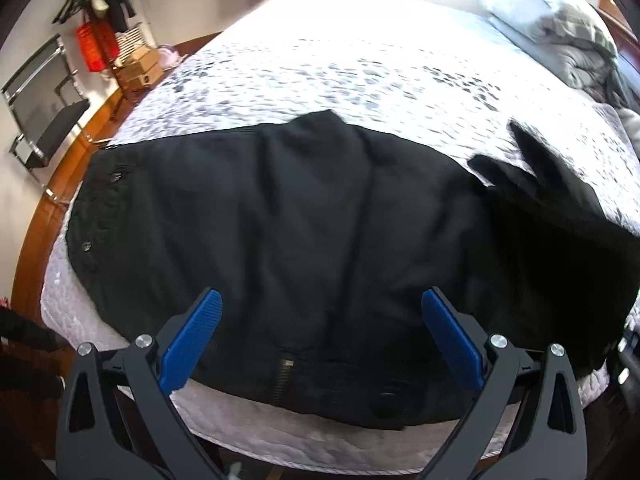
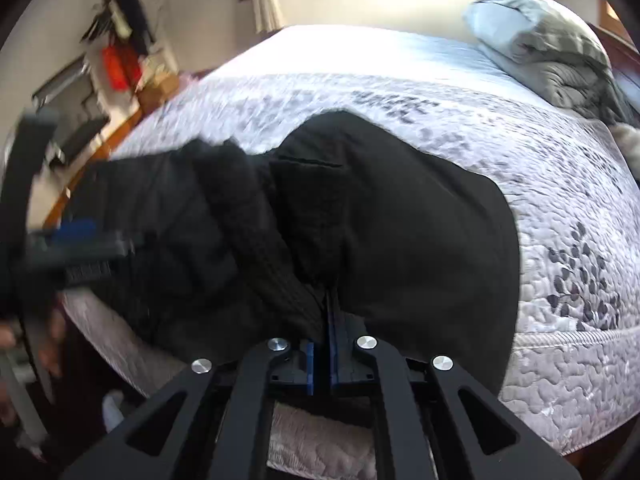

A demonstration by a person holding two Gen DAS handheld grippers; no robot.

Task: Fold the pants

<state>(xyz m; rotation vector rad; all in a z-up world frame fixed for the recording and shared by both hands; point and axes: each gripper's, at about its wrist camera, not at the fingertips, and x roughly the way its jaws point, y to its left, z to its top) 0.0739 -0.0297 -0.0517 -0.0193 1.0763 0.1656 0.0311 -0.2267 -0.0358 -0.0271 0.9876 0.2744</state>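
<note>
The black fabric pants (image 1: 320,240) lie spread across the near edge of the bed's white quilted cover with grey leaf print (image 1: 360,72), waistband toward me. My left gripper (image 1: 320,308) hovers over them with its 2 blue-padded fingers (image 1: 192,340) spread wide, holding nothing. My right gripper (image 2: 325,320) is pressed together on a bunched fold of the pants (image 2: 400,220), lifting the cloth. A folded grey blanket (image 2: 540,48) sits at the far corner.
</note>
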